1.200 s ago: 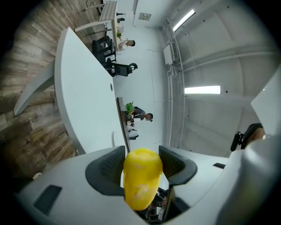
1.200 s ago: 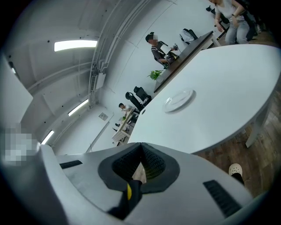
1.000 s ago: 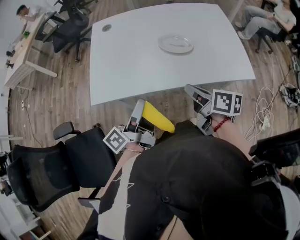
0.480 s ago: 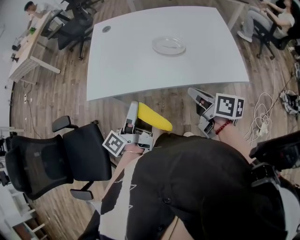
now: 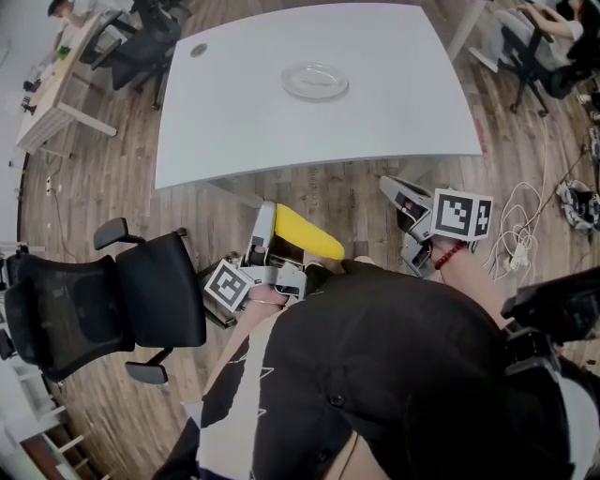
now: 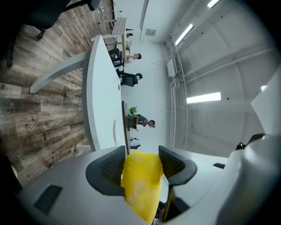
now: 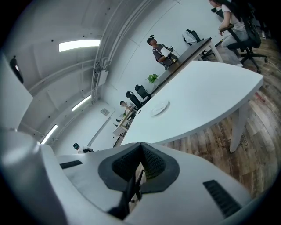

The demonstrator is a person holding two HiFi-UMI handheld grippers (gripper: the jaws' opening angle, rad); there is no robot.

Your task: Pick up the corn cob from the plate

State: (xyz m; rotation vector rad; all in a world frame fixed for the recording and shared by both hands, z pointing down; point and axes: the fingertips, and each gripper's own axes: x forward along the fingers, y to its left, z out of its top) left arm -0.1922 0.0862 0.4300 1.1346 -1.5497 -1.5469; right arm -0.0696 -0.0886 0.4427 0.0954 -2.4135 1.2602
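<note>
A yellow corn cob (image 5: 307, 232) sticks out of my left gripper (image 5: 281, 218), which is shut on it over the wooden floor, well short of the white table (image 5: 394, 103). In the left gripper view the corn cob (image 6: 140, 184) fills the gap between the dark pads (image 6: 107, 169) of the left gripper (image 6: 141, 161). The glass plate (image 5: 314, 81) lies bare on the far part of the table. My right gripper (image 5: 390, 186) is shut with nothing in it, also off the table; the right gripper (image 7: 141, 151) view shows the pads together and the plate (image 7: 160, 107) far ahead.
A black office chair (image 5: 122, 305) stands close at my left. Cables (image 5: 523, 230) lie on the floor at the right. More chairs and a desk (image 5: 56, 94) are at the far left, and seated people (image 5: 553, 28) at the far right.
The table and plate have slid up and left in the head view as the person backs away from it. Both grippers keep their pose; the corn cob stays held.
</note>
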